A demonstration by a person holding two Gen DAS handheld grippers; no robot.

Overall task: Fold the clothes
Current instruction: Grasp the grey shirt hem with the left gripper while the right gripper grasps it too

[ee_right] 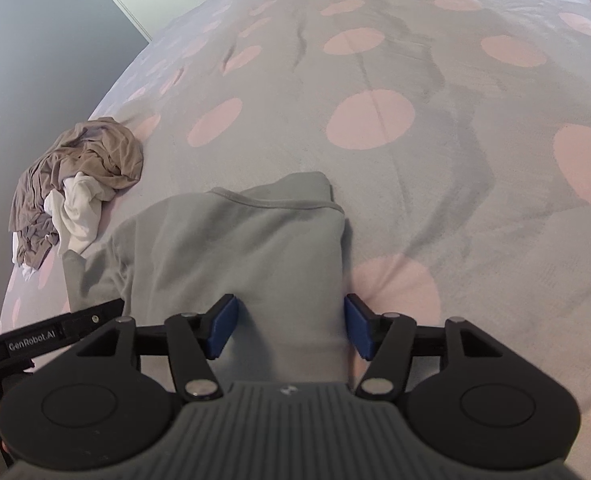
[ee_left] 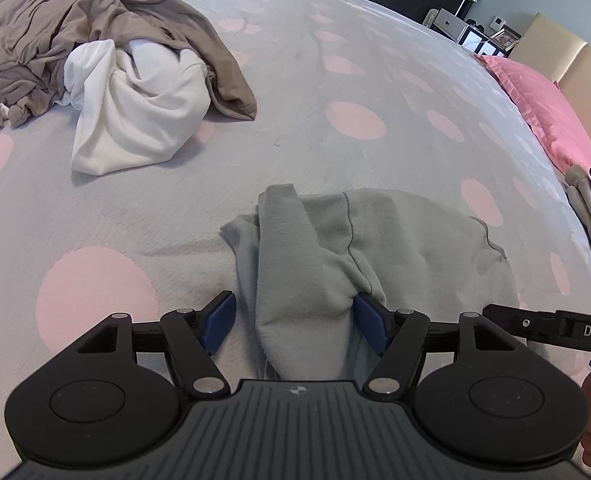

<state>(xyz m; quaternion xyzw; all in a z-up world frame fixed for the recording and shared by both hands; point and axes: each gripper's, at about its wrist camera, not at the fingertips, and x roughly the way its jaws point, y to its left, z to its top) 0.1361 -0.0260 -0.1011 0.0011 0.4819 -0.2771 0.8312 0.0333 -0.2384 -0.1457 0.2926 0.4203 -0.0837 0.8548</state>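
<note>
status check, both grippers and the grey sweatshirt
Left hand-held gripper and right hand-held gripper open, astride grey sweatshirt. Unfolded pile far left, nothing blocking.

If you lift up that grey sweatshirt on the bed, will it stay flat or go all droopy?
Probably droopy: the grey sweatshirt already lies in soft folds and creases, so it looks floppy, not stiff. It likely sags from wherever it is lifted, the loose sleeve dangling. The fabric looks thick and fleecy, so it should not be very slippery. Pushed, it may bunch up on the bedspread.
</note>
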